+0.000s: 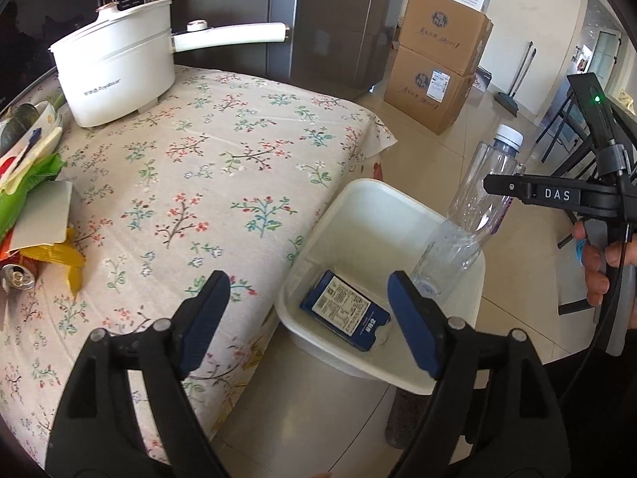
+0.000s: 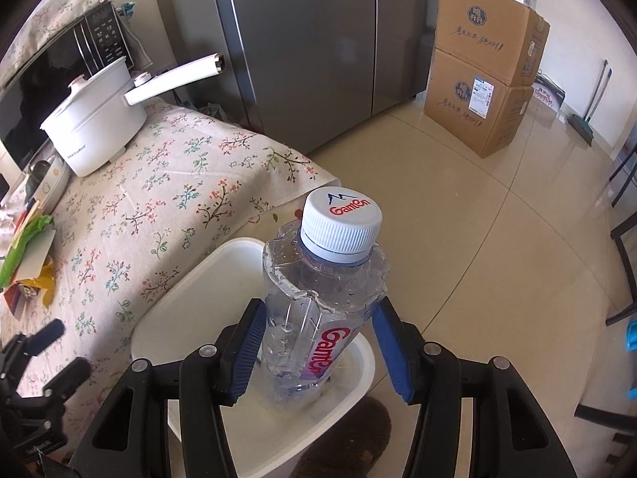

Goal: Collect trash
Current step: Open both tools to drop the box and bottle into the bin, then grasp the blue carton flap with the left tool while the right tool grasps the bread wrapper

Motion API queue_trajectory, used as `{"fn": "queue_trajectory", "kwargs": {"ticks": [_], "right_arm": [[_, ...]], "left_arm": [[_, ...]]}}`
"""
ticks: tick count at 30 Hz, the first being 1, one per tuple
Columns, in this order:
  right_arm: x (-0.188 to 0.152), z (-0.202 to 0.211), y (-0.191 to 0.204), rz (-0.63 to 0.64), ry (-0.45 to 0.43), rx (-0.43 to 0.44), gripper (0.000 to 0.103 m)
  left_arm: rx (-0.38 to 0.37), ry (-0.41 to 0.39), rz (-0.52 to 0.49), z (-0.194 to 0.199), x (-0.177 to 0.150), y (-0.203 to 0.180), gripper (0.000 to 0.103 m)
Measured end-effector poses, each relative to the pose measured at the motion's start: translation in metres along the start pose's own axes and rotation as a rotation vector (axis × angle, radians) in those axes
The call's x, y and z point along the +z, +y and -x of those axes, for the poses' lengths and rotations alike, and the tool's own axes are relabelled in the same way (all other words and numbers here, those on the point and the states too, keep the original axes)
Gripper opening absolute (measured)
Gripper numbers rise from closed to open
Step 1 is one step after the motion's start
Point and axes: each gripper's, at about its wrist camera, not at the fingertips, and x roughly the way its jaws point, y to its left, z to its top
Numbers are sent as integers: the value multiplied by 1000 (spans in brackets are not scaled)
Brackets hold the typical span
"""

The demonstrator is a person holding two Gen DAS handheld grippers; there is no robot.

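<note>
Dropping the plastic bottle into the white bin looks like the step in hand. The right hand-held gripper has its blue pads on either side of the bottle's body, but there's a visible gap at the right pad, so I can't tell if it's really pinching it or has already let go. The bottle is tilted, its bottom inside the bin's right part, cap up. A dark blue carton already lies flat on the bin floor.

The left hand-held gripper hangs wide open and empty, near the counter edge.

To do it well, I'd spread the fingers fully and pull straight back so the bottle tips inward. More wrappers and a can wait on the counter's left side.
</note>
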Motion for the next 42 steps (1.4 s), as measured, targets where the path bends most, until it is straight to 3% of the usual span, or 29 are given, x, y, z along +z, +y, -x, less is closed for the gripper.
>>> {"fn": "queue_trajectory", "kwargs": {"ticks": [9,17,21,33,42], "right_arm": [[-1,-35,34,83,76,-54,57],[-2,-50,50,99,131,-24,61],[2,-39,61,109,101,-10,75],[14,-5,87,81,64,94,77],[23,13,115,115,18,123,79]], "left_arm": [[123,1,26,20,-8,31,86],[152,-16,26,37,-15,46,87],[161,-23,31,44,-16,52,88],[174,-36,82,62,-21,79,88],[250,-41,160,77,-21,130,88]]}}
